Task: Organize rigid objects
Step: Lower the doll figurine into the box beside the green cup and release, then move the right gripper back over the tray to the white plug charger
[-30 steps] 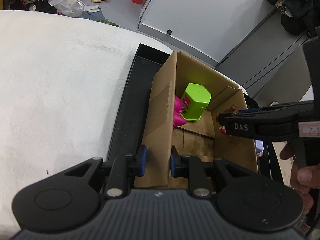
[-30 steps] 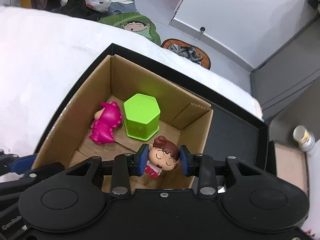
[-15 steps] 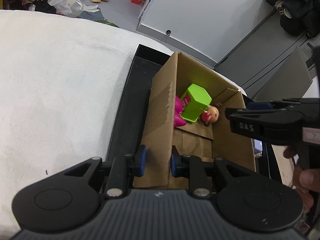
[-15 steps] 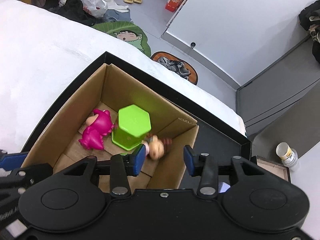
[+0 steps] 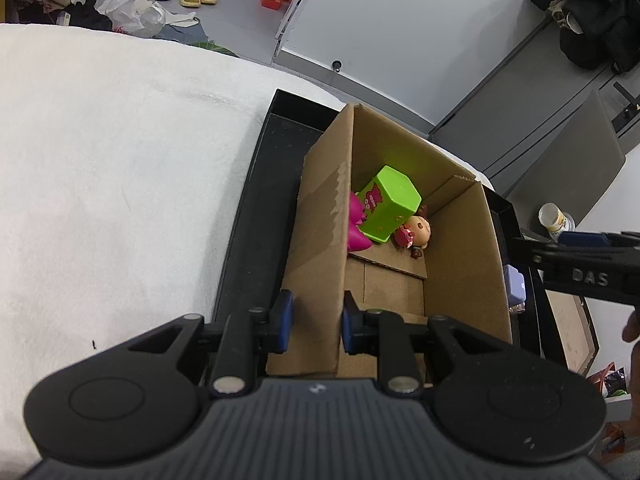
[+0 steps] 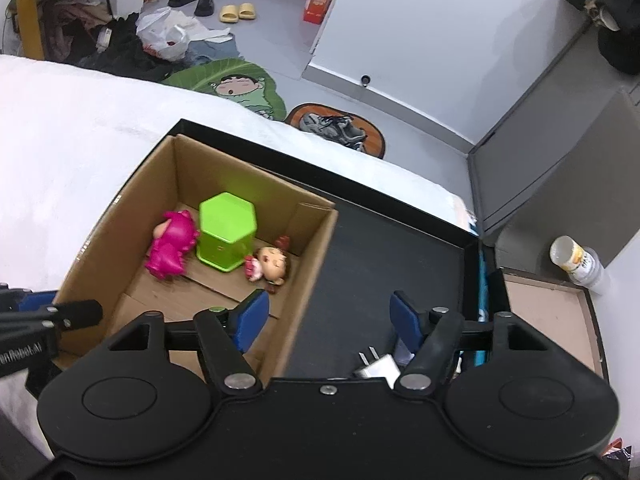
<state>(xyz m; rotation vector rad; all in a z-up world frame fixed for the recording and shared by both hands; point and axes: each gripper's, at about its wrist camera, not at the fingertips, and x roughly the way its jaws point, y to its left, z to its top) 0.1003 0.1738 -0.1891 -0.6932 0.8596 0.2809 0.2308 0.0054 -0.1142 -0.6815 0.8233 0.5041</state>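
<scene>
Left gripper (image 5: 314, 322) clamps near wall of cardboard box (image 5: 320, 240). Right gripper (image 6: 324, 316) opening, nothing between jaws. Doll figurine (image 6: 270, 264) lies by box right wall, against green hexagonal block (image 6: 226, 232). Probably light, stiff plastic; best grip across round head.

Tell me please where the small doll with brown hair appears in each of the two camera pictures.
Left wrist view: the doll lies right of centre, on the floor of the cardboard box, just right of the green container.
Right wrist view: the doll lies left of centre, low in the same box, again right of the green container.
Shared landmark: the green container.
</scene>
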